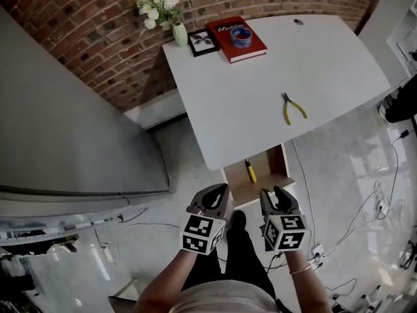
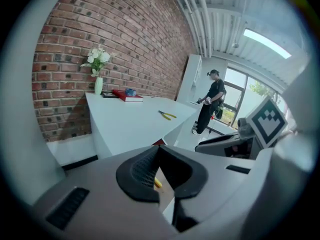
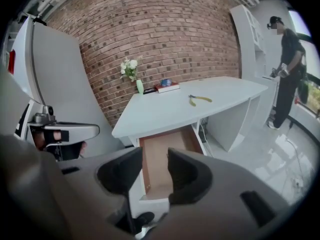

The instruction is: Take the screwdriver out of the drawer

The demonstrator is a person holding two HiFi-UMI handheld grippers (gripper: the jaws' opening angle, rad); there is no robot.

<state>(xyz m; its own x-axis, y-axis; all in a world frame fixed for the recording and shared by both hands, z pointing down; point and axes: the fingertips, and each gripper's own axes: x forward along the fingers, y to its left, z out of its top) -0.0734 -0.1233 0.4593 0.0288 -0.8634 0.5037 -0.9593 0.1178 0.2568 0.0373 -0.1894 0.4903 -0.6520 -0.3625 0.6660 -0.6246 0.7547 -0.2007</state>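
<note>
The wooden drawer (image 1: pixel 270 167) stands pulled out under the white table's (image 1: pixel 260 77) near edge. A yellow-handled screwdriver (image 1: pixel 250 171) lies in its left half. Both grippers hover side by side just in front of the drawer, above the floor. My left gripper (image 1: pixel 220 192) is shut with nothing in it; in the left gripper view a bit of the yellow screwdriver (image 2: pixel 157 183) shows below the touching tips (image 2: pixel 158 149). My right gripper (image 1: pixel 275 194) is open and empty, and between its pads (image 3: pixel 155 171) the drawer's bare bottom (image 3: pixel 162 156) shows. The screwdriver is hidden in that view.
Yellow pliers (image 1: pixel 293 108) lie on the tabletop. At its far end are a red book (image 1: pixel 238 39) with a blue tape roll, a small picture frame (image 1: pixel 202 42) and a vase of flowers (image 1: pixel 163 5). A grey cabinet (image 1: pixel 65 122) stands left. A person (image 3: pixel 287 64) stands far right. Cables (image 1: pixel 365 214) cross the floor.
</note>
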